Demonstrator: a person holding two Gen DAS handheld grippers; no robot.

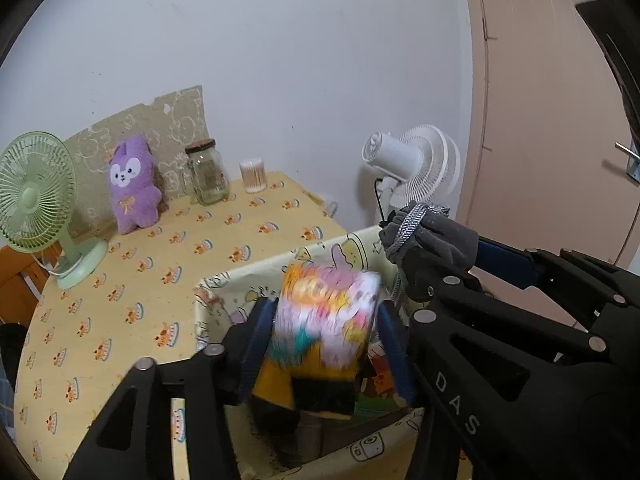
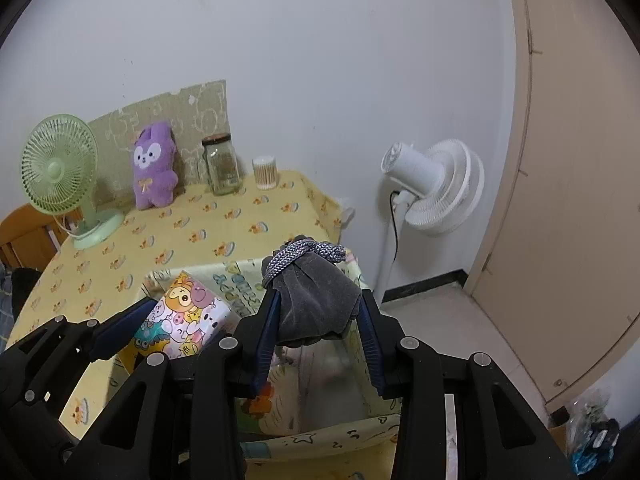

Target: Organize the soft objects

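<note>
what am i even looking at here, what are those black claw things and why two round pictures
The black claws are two hand-held grippers, one in each of a person's hands. No robot arm is involved. Each gripper carries a wide-angle camera looking along its fingers, hence two round pictures.

The left gripper is closed on a colourful cartoon-print pack. The right gripper is closed on a grey drawstring pouch. Both hang above an open fabric storage box on the table.

Further back, on the yellow tablecloth, stand a green fan, a purple plush, a glass jar and a tub of cotton swabs. A white fan stands on the floor.
</note>
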